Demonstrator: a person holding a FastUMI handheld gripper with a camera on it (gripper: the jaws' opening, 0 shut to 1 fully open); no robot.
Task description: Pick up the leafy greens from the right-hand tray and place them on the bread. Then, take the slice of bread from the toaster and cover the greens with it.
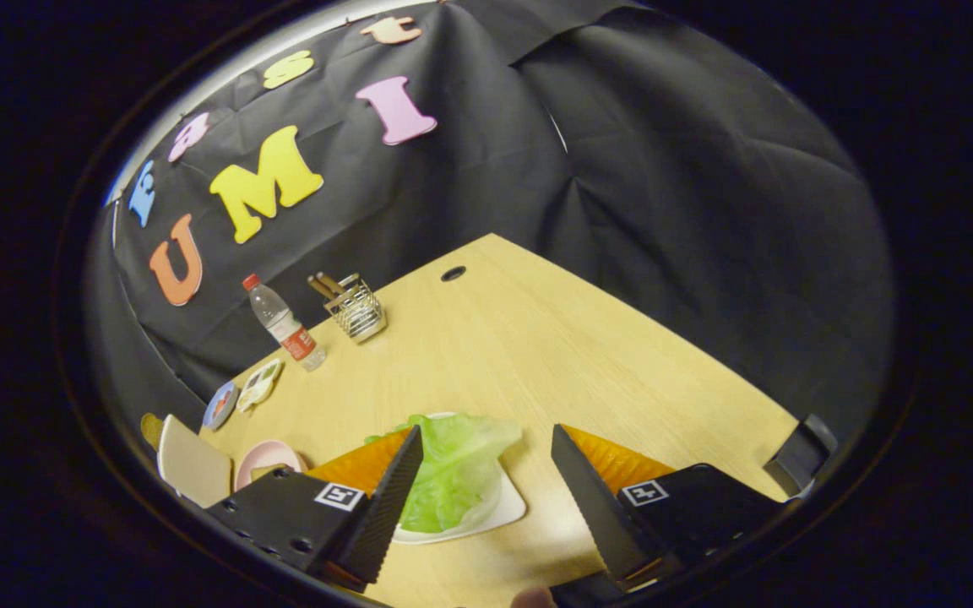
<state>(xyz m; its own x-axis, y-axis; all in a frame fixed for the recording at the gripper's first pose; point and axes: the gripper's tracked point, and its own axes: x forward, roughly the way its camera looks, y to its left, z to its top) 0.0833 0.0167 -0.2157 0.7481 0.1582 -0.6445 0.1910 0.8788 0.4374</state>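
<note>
The leafy greens [453,469] lie in a crumpled green pile on a white tray [510,508] on the wooden table. My gripper [486,452] is open, its fingers spread wide above the tray. The greens lie between the fingers, close against the left fingertip [406,460]; the right fingertip [567,456] is apart from them, over bare table. Nothing is held. A pink plate [263,460] with something pale on it sits left of the left finger, partly hidden by it. A beige slice-shaped piece [191,464] stands at the far left beside that plate; I cannot tell if it is the bread or the toaster.
A water bottle [285,325] with a red cap and a wire utensil holder [357,308] stand near the back of the table [537,355]. Small flat dishes [241,393] lie left of the bottle. A dark object [803,452] sits at the table's right edge.
</note>
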